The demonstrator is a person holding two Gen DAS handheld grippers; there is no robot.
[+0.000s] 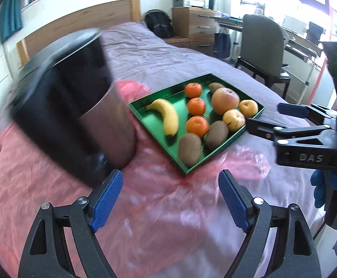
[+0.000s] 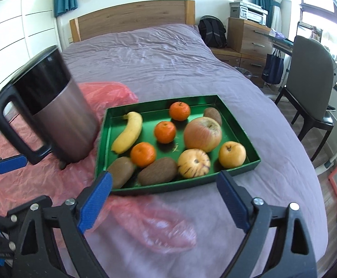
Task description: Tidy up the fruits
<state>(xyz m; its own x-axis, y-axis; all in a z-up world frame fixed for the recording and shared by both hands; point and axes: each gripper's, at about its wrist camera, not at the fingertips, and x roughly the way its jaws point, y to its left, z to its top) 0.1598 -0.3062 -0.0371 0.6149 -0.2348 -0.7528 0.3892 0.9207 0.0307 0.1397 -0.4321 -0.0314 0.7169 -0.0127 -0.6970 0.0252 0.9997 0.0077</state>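
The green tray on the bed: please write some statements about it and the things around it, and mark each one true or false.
1. The green tray holds three mandarins. True.
2. The banana lies on the bedsheet outside the tray. False: it lies inside the tray, along the side nearest the kettle.
3. The kettle stands on the pink plastic bag, beside the tray. True.
4. The right gripper is shut on a kiwi. False: its jaws are open with nothing between them.
5. The tray holds two bananas. False: only one.
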